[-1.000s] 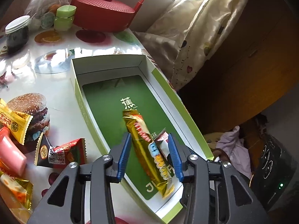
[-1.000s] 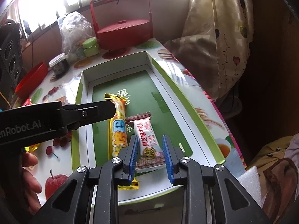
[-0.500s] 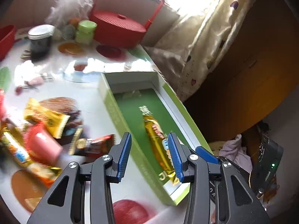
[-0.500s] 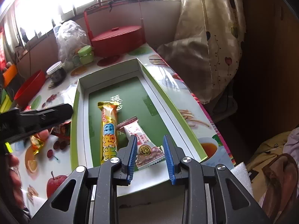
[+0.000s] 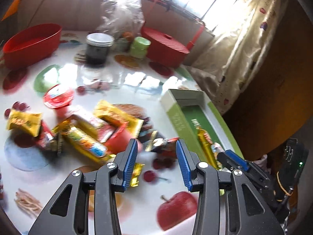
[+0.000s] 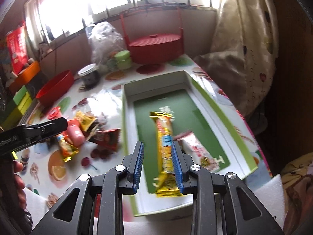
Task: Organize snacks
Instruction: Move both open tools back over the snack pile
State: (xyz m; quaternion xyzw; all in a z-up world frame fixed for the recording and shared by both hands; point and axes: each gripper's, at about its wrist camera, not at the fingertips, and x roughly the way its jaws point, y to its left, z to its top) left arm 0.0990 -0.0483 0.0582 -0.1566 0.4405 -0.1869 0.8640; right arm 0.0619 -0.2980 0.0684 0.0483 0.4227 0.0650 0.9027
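Two snacks inside the green box [image 6: 225, 117]: yellow bar [image 6: 165, 146] lengthwise, white packet [image 6: 197, 150] beside it. More wrappers [image 5: 82, 131] piled left of the box. Left gripper [image 5: 156, 162] over that pile, jaws apart, empty. Right gripper [image 6: 157, 163] over the box's near end, apart, empty.

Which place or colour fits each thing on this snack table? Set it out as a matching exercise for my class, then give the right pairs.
Things:
1. gold bar
2. pink tube
3. bowl
4. jar

Descriptions:
A. dark, with a pale lid
B. lying inside the green box
C. red, empty, at the table's far left
D. in the loose pile of snacks left of the box

Pairs: 1-B, 2-D, 3-C, 4-A
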